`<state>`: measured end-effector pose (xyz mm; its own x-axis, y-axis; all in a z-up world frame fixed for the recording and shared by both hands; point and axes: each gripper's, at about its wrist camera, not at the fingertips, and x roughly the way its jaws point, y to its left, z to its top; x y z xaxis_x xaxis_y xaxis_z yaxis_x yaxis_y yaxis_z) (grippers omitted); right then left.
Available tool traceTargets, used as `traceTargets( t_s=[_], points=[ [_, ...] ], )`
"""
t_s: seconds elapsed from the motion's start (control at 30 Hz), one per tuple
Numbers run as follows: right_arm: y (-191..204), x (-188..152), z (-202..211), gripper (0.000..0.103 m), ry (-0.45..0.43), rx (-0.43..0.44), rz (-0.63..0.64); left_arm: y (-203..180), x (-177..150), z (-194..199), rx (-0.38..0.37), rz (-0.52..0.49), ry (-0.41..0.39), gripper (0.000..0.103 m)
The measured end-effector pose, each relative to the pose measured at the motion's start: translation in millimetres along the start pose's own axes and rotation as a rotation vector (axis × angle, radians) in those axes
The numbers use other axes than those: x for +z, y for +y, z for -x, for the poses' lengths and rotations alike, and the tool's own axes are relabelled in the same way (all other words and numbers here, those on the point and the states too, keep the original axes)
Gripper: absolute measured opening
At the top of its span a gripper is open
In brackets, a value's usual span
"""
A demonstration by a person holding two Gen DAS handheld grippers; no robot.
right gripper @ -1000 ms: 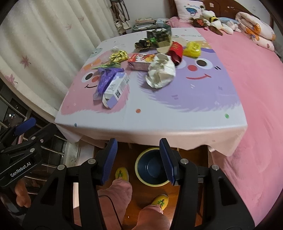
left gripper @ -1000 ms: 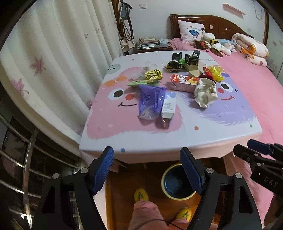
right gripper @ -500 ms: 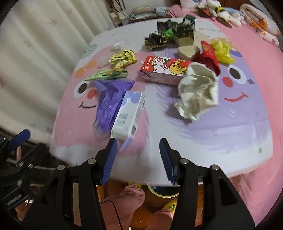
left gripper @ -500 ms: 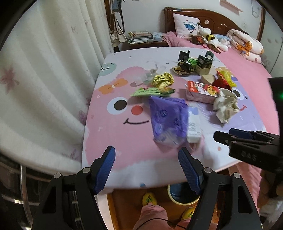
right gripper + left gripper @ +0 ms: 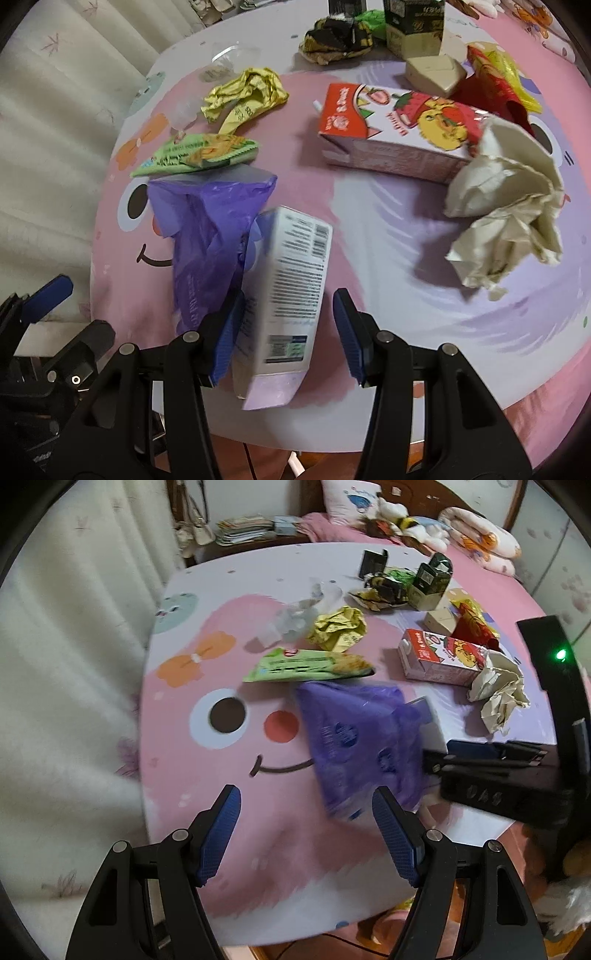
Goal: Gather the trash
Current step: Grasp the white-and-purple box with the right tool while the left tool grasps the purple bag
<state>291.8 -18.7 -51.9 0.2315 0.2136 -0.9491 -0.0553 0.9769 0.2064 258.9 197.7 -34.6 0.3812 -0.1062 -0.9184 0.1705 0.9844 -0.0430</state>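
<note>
Right claw [image 5: 284, 332] gaping around the white carton [image 5: 291, 288], not yet pinching.

Lying flat near the worktop [image 5: 388, 251] front edge, pressed against the purple bag [image 5: 207, 236]. Probably light, empty, stiff-sided yet crushable: best taken across the narrow sides, gently. Bag looks limp and slippery, better pinched at a fold. Left claw [image 5: 306, 834] spread wide too, empty, hovering just short of the bag.

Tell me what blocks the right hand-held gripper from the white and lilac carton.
Nothing visible. The white and lilac carton lies between the right hand-held gripper's open fingers. Only the crumpled purple plastic bag presses against the carton's left side.
</note>
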Motion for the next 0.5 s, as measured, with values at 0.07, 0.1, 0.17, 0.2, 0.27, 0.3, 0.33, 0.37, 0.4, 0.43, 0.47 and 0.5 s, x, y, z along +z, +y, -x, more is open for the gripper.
traceTargets(
  t_s=[0.07, 0.1, 0.17, 0.2, 0.27, 0.3, 0.33, 0.37, 0.4, 0.43, 0.47, 0.5],
  points=[
    [3.0, 0.8, -7.9, 0.047, 0.016, -0.013, -0.006, -0.5, 7.0, -4.7, -0.018, -0.014, 0.000, 0.076],
    [3.5, 0.9, -11.2, 0.047, 0.022, -0.021, -0.011, -0.5, 10.1, -7.0, -0.027, -0.018, 0.004, 0.076],
    [4.4, 0.7, -13.3, 0.047, 0.008, -0.032, -0.011, 2.2, 15.8, -12.4, -0.051, -0.015, 0.020, 0.076],
    [4.8, 0.5, -14.7, 0.046, 0.014, -0.036, -0.008, 3.8, 17.8, -14.6, -0.066, -0.009, 0.029, 0.076],
    [5.3, -0.3, -14.3, 0.032, 0.005, -0.046, 0.002, 7.3, 21.7, -19.4, -0.106, 0.010, 0.052, 0.076],
    [5.3, -0.4, -13.6, 0.032, 0.002, -0.053, 0.003, 8.6, 23.1, -21.5, -0.124, 0.019, 0.064, 0.076],
    [3.9, -1.0, -12.4, 0.032, 0.000, -0.058, 0.000, 9.9, 24.5, -24.0, -0.150, 0.029, 0.081, 0.076],
    [1.5, -1.6, -11.2, 0.032, -0.001, -0.060, -0.007, 11.0, 25.6, -26.5, -0.183, 0.041, 0.100, 0.076],
    [-1.3, -2.4, -9.7, 0.032, -0.002, -0.065, -0.016, 11.1, 27.0, -29.2, -0.221, 0.054, 0.122, 0.076],
    [-2.7, -2.5, -8.2, 0.032, -0.002, -0.069, -0.024, 10.9, 27.9, -31.7, -0.245, 0.063, 0.136, 0.076],
    [-6.5, -3.4, -5.7, 0.032, -0.002, -0.068, -0.035, 9.8, 29.2, -33.9, -0.263, 0.070, 0.148, 0.076],
    [-9.8, -5.0, -2.3, 0.032, -0.003, -0.065, -0.045, 7.2, 30.7, -35.9, -0.277, 0.070, 0.158, 0.076]
  ],
)
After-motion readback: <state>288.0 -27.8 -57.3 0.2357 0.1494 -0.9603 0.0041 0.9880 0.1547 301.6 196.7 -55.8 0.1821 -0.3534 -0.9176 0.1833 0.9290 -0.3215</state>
